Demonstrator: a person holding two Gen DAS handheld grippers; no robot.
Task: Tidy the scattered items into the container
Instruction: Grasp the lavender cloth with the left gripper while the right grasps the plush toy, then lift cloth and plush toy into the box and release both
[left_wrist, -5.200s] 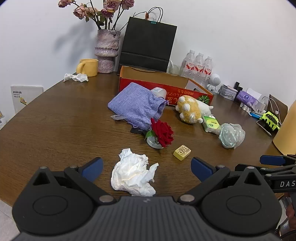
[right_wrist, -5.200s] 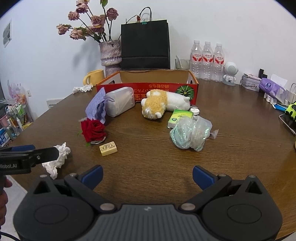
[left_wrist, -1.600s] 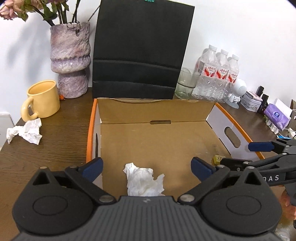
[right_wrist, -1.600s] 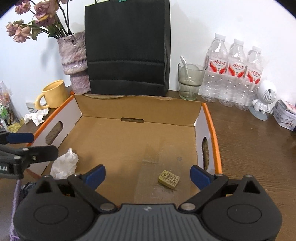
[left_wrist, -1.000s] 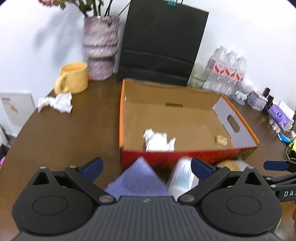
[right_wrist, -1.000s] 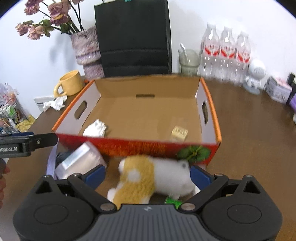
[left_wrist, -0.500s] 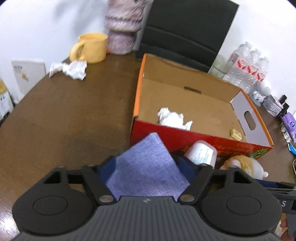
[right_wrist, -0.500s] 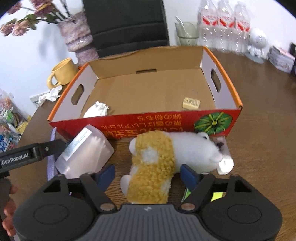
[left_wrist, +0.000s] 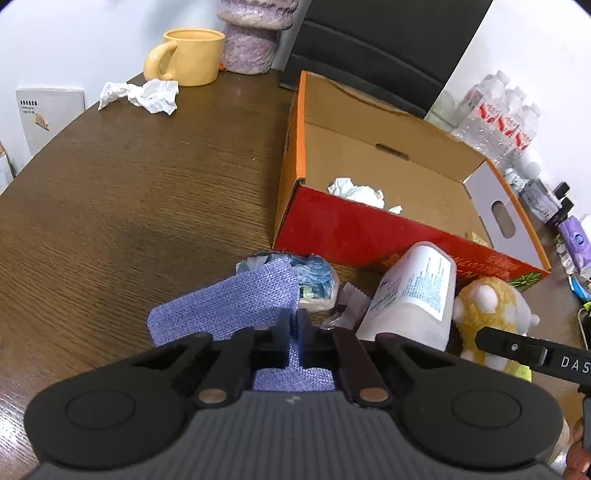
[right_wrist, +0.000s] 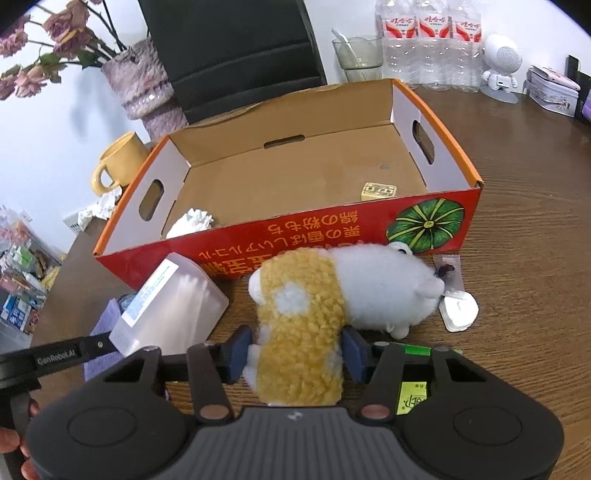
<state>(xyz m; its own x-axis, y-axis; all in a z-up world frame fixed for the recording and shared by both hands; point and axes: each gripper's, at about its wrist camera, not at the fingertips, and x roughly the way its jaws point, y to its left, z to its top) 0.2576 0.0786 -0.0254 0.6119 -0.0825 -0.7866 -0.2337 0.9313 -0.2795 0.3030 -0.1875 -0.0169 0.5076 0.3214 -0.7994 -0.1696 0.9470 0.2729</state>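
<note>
since both items lie on the table just in front of the box (right_wrist: 258, 236), each claw takes one to lift in: the left gripper (left_wrist: 294, 334) is clenched on the purple cloth pouch (left_wrist: 236, 302), the right gripper (right_wrist: 295, 349) is closing around the plush toy (right_wrist: 306, 314)

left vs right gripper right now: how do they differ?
The left gripper is shut, pads pinching a thin fold of the purple pouch; the right gripper stands wider, jaws closing around the plush toy. The pouch lies flat and limp; the plush is bulky and fills the gap. Both items lie on the table just in front of the box, not in it yet.
</note>
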